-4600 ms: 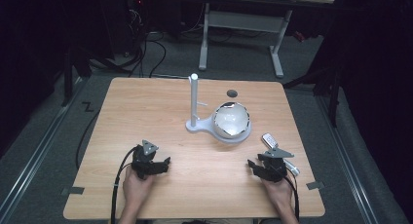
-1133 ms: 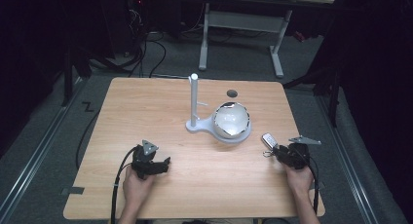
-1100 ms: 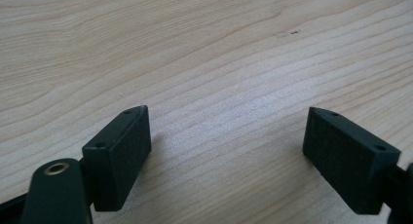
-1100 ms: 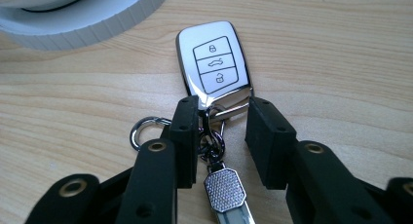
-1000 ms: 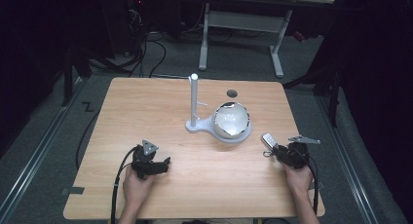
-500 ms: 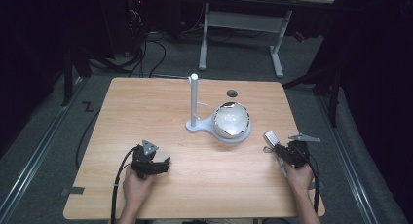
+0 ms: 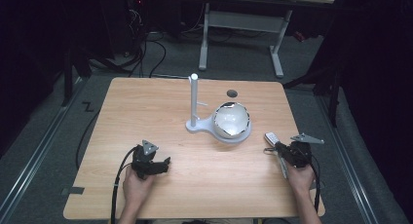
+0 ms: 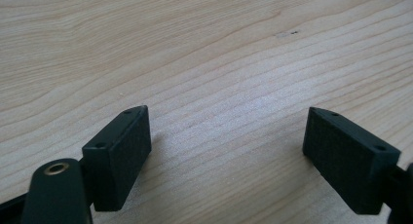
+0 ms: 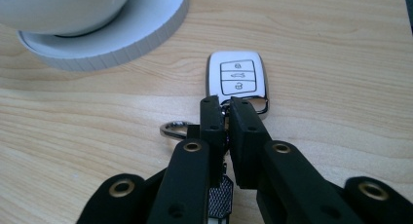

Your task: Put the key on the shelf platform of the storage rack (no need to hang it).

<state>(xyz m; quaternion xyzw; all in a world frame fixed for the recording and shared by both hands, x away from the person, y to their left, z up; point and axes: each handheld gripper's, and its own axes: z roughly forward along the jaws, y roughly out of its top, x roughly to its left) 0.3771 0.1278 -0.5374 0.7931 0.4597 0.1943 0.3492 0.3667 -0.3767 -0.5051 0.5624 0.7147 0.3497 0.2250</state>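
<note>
Writing: no brand or word can be read anywhere; the car key (image 9: 237, 82) carries three small button pictures, too small to make out surely.
Car key: a white and chrome remote that lies flat on the table (image 7: 146, 112), near the right edge, just beside the white round base (image 9: 141, 27) and apart from it.
Key ring: a metal ring (image 9: 174, 130) lies on the wood at the near end of the key, to the left of the jaws in the right gripper view.
Right gripper: the right gripper (image 9: 225, 114) is at the near end of the key, its jaws pressed almost together on the small metal link there; the key body sticks out beyond the tips, toward the bowl.
Right hand: the right hand (image 7: 300, 176) holds this gripper at the right edge of the table.
Left gripper: the left gripper (image 8: 226, 141) has its jaws wide apart, with bare wood between them, low over the front left part of the table and well apart from the key.
Bowl: a white bowl (image 7: 232, 120) sits on the round base near the middle of the table.
Post: a white upright post (image 7: 194, 100) stands on the same base, to the left of the bowl.
Dark disc: a small dark round spot (image 7: 232, 93) is on the table behind the bowl.
</note>
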